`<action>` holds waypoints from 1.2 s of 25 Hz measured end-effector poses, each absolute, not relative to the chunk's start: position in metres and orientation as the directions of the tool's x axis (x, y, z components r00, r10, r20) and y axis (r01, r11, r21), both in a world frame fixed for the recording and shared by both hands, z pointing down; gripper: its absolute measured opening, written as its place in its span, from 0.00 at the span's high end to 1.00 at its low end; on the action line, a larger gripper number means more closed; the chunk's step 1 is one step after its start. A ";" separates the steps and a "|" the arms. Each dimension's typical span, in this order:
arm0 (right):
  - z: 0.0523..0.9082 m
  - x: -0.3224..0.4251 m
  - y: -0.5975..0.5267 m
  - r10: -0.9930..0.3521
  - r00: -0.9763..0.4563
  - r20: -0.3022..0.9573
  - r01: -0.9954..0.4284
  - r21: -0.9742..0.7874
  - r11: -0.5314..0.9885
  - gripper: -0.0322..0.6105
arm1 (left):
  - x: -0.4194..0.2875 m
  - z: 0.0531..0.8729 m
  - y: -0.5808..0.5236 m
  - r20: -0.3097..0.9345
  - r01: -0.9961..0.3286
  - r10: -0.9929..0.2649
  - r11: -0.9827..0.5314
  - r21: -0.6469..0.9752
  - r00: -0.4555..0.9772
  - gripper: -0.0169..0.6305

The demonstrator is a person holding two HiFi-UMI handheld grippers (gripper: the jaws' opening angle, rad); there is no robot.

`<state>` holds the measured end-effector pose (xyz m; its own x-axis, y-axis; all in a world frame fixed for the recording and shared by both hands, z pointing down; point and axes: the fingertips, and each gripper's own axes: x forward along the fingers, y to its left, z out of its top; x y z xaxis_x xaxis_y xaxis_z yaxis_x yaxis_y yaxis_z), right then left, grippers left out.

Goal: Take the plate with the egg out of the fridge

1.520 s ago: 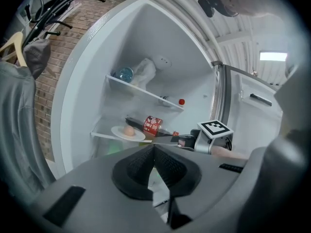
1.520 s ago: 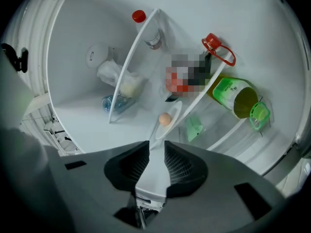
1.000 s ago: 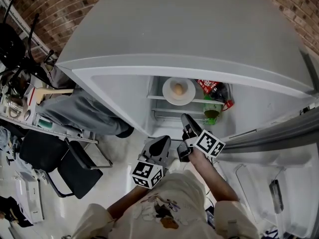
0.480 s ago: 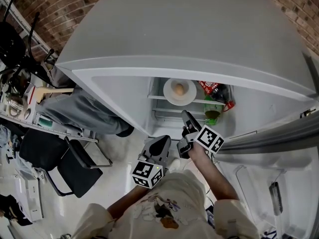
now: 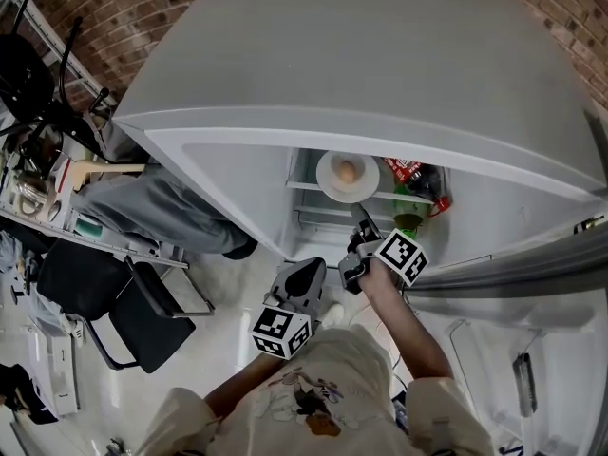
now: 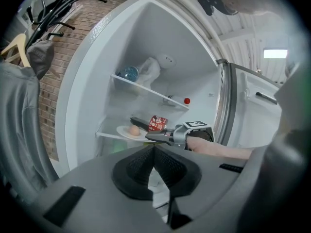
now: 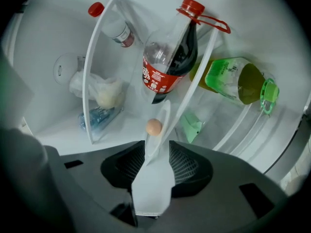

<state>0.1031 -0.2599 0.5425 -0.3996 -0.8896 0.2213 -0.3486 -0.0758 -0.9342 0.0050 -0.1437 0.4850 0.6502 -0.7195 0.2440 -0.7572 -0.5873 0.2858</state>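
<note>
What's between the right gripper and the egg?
Only bare plate. The right gripper view shows the right gripper with jaws that have just been opening, plate rim between them, egg just beyond.

Soft, even indoor light. The white fridge interior (image 7: pixel 53 47) ahead of the right tool (image 7: pixel 156 154) is bright, with faint shadows. Both tool views bulge fisheye-style and darken to black corners. A ceiling lamp (image 6: pixel 275 54) glares up and right of the left tool (image 6: pixel 154 152), whose body blurs.

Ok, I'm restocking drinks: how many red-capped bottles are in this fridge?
2: a cola bottle lying beside the plate, and a small bottle on the shelf above. More may be hidden.
</note>
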 end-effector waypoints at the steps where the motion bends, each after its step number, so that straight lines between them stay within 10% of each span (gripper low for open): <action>1: 0.544 0.104 -0.262 -0.892 -0.393 0.224 -0.335 -0.938 -0.088 0.74 | 0.004 0.485 -0.144 0.244 -0.759 -0.721 -0.585 0.286 0.648 0.96; 30: 0.558 0.081 -0.295 -0.872 -0.443 0.206 -0.134 -0.977 -0.163 0.74 | -0.012 0.483 -0.153 0.249 -0.780 -0.742 -0.560 0.279 0.622 0.96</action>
